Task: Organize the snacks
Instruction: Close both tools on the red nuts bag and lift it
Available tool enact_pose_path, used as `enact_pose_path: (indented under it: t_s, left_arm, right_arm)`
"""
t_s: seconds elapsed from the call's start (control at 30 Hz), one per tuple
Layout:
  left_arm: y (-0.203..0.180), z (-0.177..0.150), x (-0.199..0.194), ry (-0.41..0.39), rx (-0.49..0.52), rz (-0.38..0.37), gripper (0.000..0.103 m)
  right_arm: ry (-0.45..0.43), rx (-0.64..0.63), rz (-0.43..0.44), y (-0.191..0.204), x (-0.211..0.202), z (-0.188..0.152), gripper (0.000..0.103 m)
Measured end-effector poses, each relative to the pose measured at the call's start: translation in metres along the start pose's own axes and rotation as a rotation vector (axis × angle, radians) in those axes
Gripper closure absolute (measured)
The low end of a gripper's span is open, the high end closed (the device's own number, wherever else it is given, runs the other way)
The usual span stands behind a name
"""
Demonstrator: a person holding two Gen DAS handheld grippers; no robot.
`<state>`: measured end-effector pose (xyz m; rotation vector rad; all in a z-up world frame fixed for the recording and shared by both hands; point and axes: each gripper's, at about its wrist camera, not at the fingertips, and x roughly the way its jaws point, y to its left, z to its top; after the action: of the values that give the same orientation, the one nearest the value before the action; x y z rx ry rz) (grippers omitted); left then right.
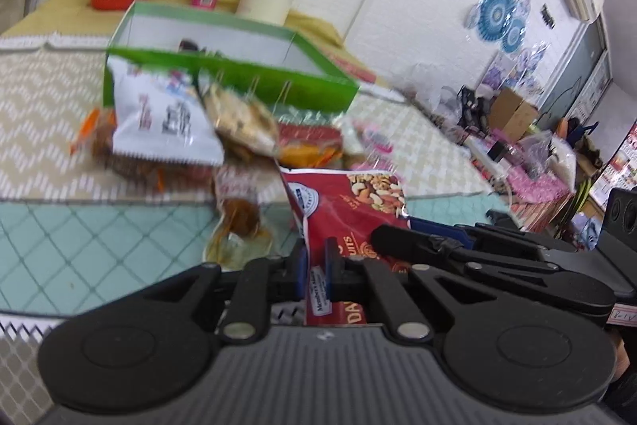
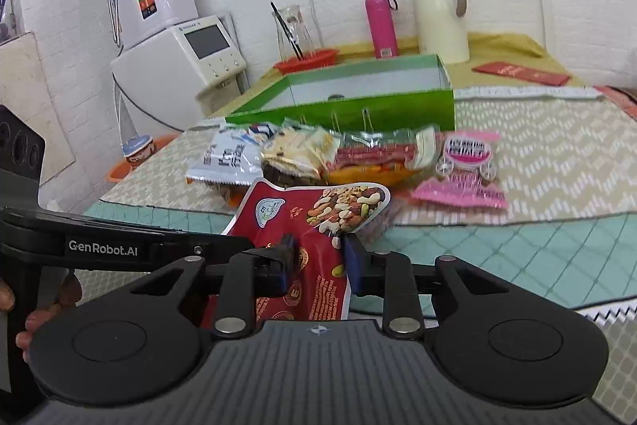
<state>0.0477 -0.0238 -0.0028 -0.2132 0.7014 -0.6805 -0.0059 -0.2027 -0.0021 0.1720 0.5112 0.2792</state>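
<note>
Snacks (image 2: 350, 154) lie heaped before the green box (image 2: 358, 106) mid-table while your left gripper (image 1: 314, 273) and right gripper (image 2: 318, 261) both clench the red nut packet (image 2: 318, 214).

The left tool (image 1: 314, 273) is matte black: two round discs flank a ribbed grey plate bearing a small cross mark, and silver rivets pin the slotted linkage arms above the plate. Its fingers carry blue pads (image 1: 329, 267). The right tool (image 2: 318, 261) is built alike; white lettering "GenRobot.AI" (image 2: 102, 248) runs along the neighbouring black arm, left of its plate.
</note>
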Motion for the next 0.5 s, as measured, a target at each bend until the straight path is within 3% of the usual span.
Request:
enact_pose_path:
  t_s: [0.27, 0.5]
  left_arm:
    - [-0.011, 0.059, 0.006, -0.122, 0.059, 0.015, 0.103]
    - [0.003, 0.115, 0.041, -0.145, 0.021, 0.028, 0.103]
  right_arm:
    - [-0.124, -0.072, -0.016, -0.008, 0.008, 0.055, 0.055]
    - [-0.144, -0.071, -0.034, -0.033, 0.045, 0.102, 0.054]
